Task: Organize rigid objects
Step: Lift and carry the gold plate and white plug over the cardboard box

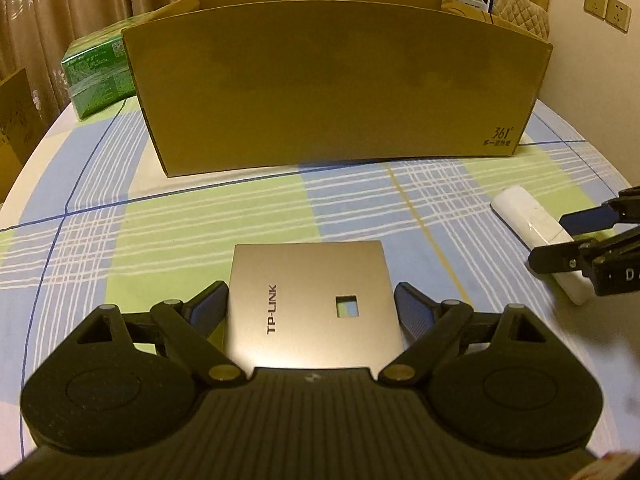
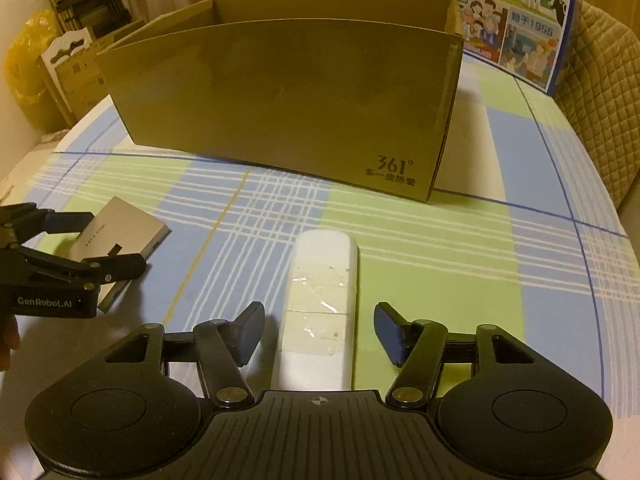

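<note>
Between open right claw (image 2: 318,334) pads: white remote (image 2: 320,304).

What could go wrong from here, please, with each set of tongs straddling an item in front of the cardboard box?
1. The left tongs stand open around the flat TP-LINK panel; so thin, it could slip as they close.
2. The right tongs straddle the white remote near its rear end, so it may tilt when lifted.
3. The cardboard box has a tall front wall; either item could catch on its rim.
</note>
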The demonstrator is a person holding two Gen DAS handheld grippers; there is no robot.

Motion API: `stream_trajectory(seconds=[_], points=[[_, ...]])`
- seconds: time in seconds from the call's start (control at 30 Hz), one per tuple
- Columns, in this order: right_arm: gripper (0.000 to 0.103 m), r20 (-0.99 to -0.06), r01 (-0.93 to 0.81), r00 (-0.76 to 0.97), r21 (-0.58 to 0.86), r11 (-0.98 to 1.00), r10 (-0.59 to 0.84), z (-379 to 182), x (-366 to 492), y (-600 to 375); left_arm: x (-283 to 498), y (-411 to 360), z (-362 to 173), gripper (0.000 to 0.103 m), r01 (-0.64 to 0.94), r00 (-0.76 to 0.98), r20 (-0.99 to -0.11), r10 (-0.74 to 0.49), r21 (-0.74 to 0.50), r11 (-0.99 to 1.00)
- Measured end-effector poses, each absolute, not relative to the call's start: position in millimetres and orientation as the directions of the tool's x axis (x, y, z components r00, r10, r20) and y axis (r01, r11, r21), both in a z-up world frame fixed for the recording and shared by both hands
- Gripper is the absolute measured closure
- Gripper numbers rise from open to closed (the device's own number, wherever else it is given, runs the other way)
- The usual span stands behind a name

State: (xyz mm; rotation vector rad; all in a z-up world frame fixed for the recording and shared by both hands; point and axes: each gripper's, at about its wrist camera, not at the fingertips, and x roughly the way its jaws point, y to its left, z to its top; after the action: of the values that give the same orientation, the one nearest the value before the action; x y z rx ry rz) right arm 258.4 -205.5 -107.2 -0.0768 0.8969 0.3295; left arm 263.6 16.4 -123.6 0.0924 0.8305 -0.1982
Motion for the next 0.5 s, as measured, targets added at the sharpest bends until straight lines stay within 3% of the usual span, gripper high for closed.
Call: stream_trajectory(seconds=[0.07,0.13,0.5], points=[[0.046,-0.775,-0.315,0.583,0.062,0.947,0.245,-107.8,258.1,-202.8,264.7,16.7,-123.9,0.017,0.202,0.659,-0.740,-0.136,-0.001,0.979],[0.065,-0.770,-0.310,0.594,0.045,0.950,0.231,-106.8,257.7,-199.8,264.9,16.2,-123.6,0.017,0.198,0.659,-0.740,-0.133,0.001,0.980],[0.066,-0.758,-0.308,0.599,0.078,0.948,0.257,-92.6,252.3,-194.6,258.2,16.3,-107.6,0.018,0.190,0.659,-0.739,-0.137,-0.012,0.982]])
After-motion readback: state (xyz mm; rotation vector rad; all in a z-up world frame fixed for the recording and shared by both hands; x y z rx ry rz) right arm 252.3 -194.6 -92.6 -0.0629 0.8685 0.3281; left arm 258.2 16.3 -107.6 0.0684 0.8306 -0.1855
